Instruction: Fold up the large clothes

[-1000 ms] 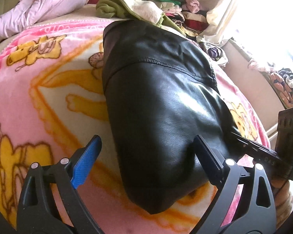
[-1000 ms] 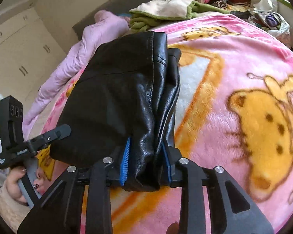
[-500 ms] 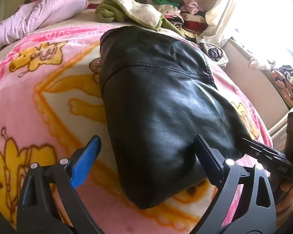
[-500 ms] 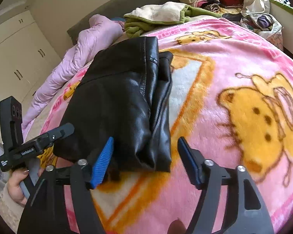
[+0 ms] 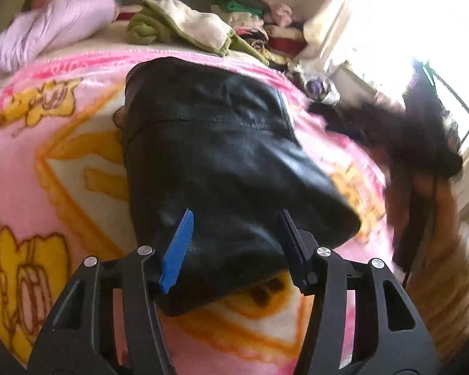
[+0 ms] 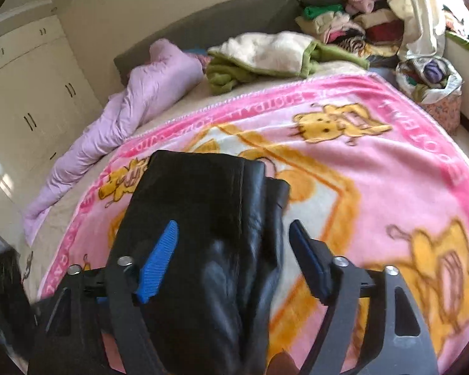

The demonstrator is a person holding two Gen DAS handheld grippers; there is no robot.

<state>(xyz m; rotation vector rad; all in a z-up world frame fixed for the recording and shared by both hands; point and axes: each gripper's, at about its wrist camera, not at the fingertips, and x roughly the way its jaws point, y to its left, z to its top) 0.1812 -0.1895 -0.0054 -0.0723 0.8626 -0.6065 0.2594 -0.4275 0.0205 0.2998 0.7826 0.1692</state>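
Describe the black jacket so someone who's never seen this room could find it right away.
Start at the bed with the pink cartoon-bear blanket. The folded black leather jacket lies on its middle. It is the only shiny black item; the lilac quilt and green-and-cream blanket are pale and lie beyond it.

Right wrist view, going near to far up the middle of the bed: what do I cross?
right gripper → black leather garment → pink cartoon blanket → green and white blanket → grey headboard.
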